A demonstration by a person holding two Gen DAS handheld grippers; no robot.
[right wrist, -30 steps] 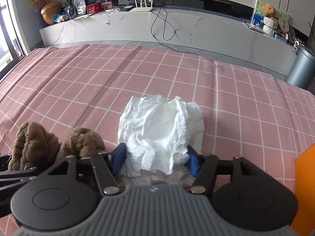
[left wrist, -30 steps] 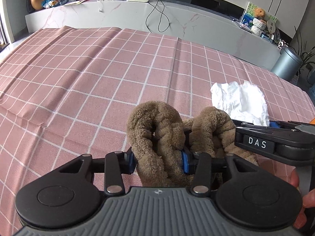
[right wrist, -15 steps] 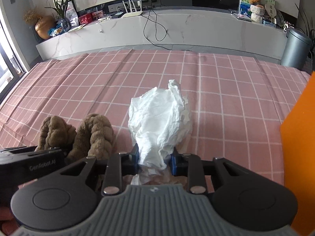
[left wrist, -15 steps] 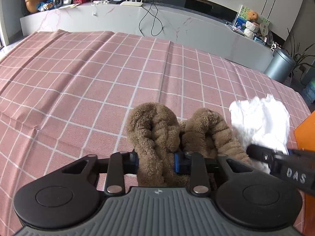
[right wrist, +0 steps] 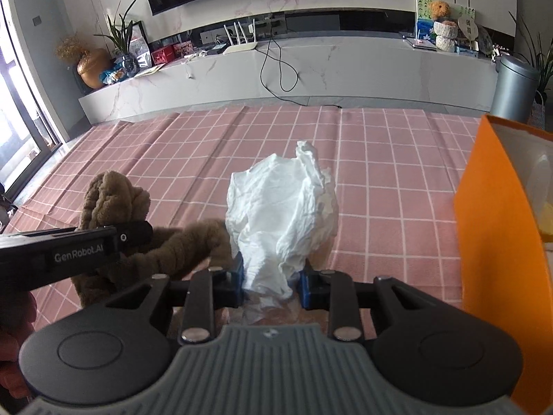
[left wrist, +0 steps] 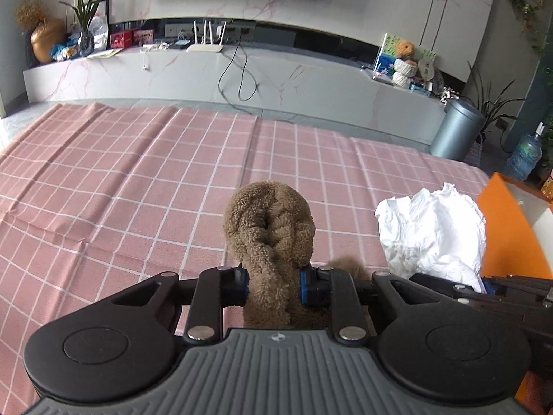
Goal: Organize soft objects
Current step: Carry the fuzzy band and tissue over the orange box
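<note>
A brown fuzzy twisted towel (left wrist: 269,221) hangs lifted above the pink checked cloth. My left gripper (left wrist: 273,283) grips its lower part, jaws still closing, blue pads pressing both sides. In the right wrist view the same brown towel (right wrist: 110,193) is at the left, with a loose end trailing toward my right gripper. A crumpled white cloth (right wrist: 280,207) stands up between the pads of my right gripper (right wrist: 273,282), which is shut on its bottom. The white cloth (left wrist: 432,231) also shows at the right of the left wrist view.
An orange box (right wrist: 490,224) with an open top stands at the right edge, close to the white cloth; the orange box (left wrist: 501,228) shows in the left view too. The pink checked cloth (left wrist: 138,190) spreads ahead. A marble bench (left wrist: 242,76) and grey bin (left wrist: 456,135) lie beyond.
Both grippers closed on their items and rose, lifting the brown towel and the white cloth off the checked cloth. The views shifted right and the orange box came into sight.
</note>
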